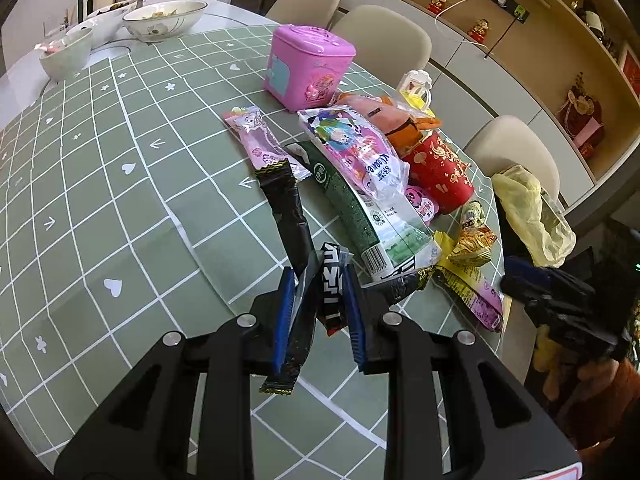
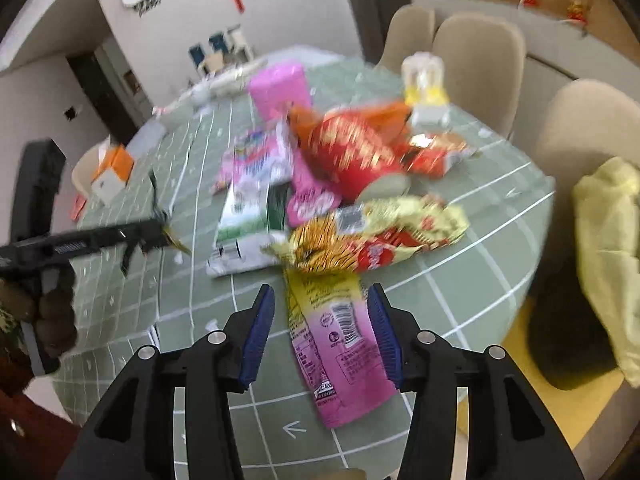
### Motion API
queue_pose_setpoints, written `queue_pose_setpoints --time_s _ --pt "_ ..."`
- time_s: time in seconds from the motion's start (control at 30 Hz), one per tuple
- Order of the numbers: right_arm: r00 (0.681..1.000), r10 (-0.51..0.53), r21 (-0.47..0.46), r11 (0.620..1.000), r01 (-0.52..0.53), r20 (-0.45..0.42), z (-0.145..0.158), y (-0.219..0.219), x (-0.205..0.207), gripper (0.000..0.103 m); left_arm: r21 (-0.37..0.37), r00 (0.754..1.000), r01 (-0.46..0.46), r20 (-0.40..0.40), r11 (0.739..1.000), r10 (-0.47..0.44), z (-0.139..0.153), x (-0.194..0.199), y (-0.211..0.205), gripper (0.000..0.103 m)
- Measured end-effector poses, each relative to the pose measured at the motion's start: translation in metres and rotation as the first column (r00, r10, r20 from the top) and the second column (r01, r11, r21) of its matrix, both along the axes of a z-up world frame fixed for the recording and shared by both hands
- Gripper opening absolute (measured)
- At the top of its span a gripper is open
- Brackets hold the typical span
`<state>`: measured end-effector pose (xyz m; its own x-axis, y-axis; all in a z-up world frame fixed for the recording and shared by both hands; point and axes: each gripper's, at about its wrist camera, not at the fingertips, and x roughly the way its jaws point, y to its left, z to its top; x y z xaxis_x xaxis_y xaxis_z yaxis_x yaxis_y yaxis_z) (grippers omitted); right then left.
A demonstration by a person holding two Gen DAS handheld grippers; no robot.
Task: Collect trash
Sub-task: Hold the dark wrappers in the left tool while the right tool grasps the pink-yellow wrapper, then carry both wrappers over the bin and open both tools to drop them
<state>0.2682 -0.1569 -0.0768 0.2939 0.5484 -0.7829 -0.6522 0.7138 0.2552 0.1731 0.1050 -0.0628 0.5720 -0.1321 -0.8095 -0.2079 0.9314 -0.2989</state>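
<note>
While L gripper (image 1: 318, 300) clamps black wrappers (image 1: 296, 312), pink-yellow wrapper (image 2: 334, 344) lies between open R gripper (image 2: 320, 332) pads.

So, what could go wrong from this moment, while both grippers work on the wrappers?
1. The left gripper pinches two black wrappers at once; they hang loosely, so one might slip out.
2. The right gripper has its jaws open around the pink and yellow wrapper, which lies near the table edge; a poor grip could push it off.
3. The yellow bag hangs beyond the table, so carried trash may drop before it.
</note>
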Motion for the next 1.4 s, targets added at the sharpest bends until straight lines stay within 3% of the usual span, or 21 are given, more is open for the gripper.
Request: queue_pose_setpoints --time_s 0.3,0.43,0.57,0.7,1.03,1.4 --pt "0.999 0.005 -0.136 0.991 0.000 0.042 -0.027 0.021 0.003 0.046 0.005 1.000 -0.021 -0.013 1.000 0.021 0.000 -0.014 0.010 0.023" --pt "1.000 0.002 -0.114 0.994 -0.001 0.011 -0.019 0.021 -0.005 0.030 -0.002 1.000 -0.026 -0.013 1.000 0.026 0.000 -0.016 0.010 0.023" --pt "0.998 -0.009 -0.114 0.993 0.016 0.062 -0.001 0.021 -0.026 0.024 -0.009 1.000 -0.017 0.001 1.000 0.017 0.003 -0.014 0.007 0.023" --pt "0.997 -0.019 -0.051 0.998 0.023 0.073 0.024 0.018 -0.036 0.021 -0.010 0.999 0.002 0.033 1.000 -0.001 0.014 -0.011 0.000 0.023" --pt "0.982 -0.063 0.027 0.998 0.059 0.176 0.081 -0.001 -0.044 0.021 0.020 0.992 0.023 0.126 1.000 -0.025 0.055 -0.001 -0.013 0.023" --pt "0.932 -0.201 0.096 0.979 0.180 0.301 0.137 -0.062 -0.019 0.021 0.098 0.945 0.128 0.289 0.987 -0.151 0.125 0.040 -0.079 0.023"
